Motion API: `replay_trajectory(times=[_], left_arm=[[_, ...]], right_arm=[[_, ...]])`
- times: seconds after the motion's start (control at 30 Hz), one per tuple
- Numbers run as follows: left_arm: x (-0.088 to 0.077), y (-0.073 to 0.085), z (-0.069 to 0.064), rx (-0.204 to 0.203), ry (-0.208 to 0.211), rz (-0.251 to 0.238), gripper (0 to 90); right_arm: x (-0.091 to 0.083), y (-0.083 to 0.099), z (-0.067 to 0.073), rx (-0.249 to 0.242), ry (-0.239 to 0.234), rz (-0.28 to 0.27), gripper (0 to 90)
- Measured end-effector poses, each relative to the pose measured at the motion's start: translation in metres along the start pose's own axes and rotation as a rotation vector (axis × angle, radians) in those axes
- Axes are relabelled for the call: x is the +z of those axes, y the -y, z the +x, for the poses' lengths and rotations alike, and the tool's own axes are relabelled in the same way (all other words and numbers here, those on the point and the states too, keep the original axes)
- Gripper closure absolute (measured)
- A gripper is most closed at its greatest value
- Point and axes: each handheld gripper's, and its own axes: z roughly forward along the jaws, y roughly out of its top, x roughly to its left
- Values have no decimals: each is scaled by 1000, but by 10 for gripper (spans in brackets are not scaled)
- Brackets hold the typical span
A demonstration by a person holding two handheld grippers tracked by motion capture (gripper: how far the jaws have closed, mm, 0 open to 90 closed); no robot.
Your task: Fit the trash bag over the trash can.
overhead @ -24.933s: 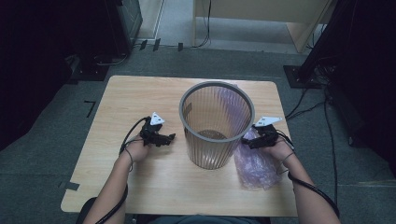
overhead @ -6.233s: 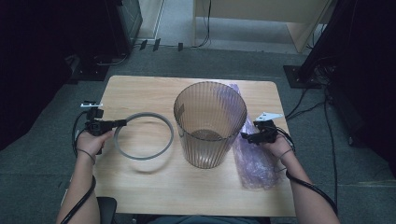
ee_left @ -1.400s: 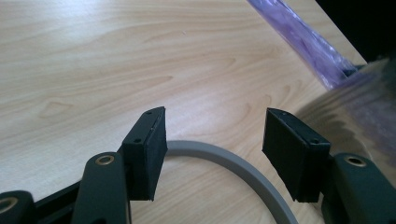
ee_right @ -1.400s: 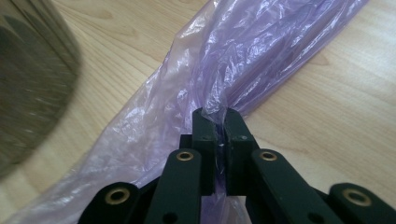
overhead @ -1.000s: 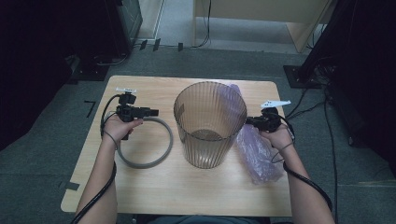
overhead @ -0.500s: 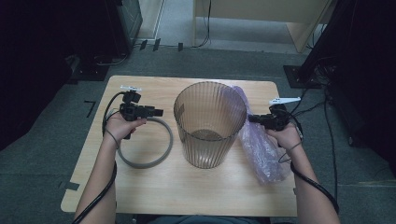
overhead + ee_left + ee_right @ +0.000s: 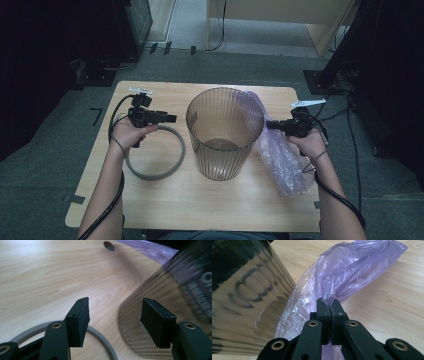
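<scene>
your right tongs (image 7: 329, 305) are pressed together on a fold of the purple plastic bag (image 7: 352, 272), the film bunched up where it leaves the pads. in the high view those right tongs (image 7: 272, 125) sit just beside the rim of the ribbed translucent bin (image 7: 224, 132), on its right side, and the bag (image 7: 282, 157) hangs from the pinch, with its lower part trailing down along the bin's right flank onto the wooden worktop (image 7: 200, 200). part of the bag also rises behind the bin's rim on that side.

your left tongs (image 7: 115, 320) are spread, with nothing between the pads; bare wood and the bin's ribbed wall (image 7: 175, 297) show through the gap. in the high view the left tongs (image 7: 172, 118) point toward the bin from its left, close to its wall but apart from it. the grey ring (image 7: 155, 155) lies flat on the worktop just left of the bin, under your left hand (image 7: 131, 131); in the left gripper view an arc of the ring (image 7: 100, 336) curves beneath the near pad.

the bin stands upright in the middle of the worktop, open at the top.
</scene>
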Motion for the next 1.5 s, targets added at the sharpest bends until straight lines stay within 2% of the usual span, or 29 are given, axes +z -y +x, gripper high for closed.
replay_trajectory(times=[0.23,0.4,0.5,0.77,1.07,1.3,1.5], left_arm=[[-9,-7,-14,30,11,-10,395],[-15,-11,-20,19,20,-16,396],[-19,-12,-22,10,47,-29,398],[-25,-16,-30,13,56,-30,399],[-33,-21,-41,12,71,-48,392],[-38,-25,-47,-4,89,-66,391],[-45,-27,-53,11,75,-78,389]], right_arm=[[-10,-8,5,24,-14,4,892],[-18,-13,10,27,-21,0,891],[-21,-15,13,35,-26,-2,892],[-29,-20,18,50,-30,10,891],[-42,-27,28,20,-38,-12,890],[-55,-33,37,4,-43,-28,889],[-65,-38,44,-4,-51,-57,888]])
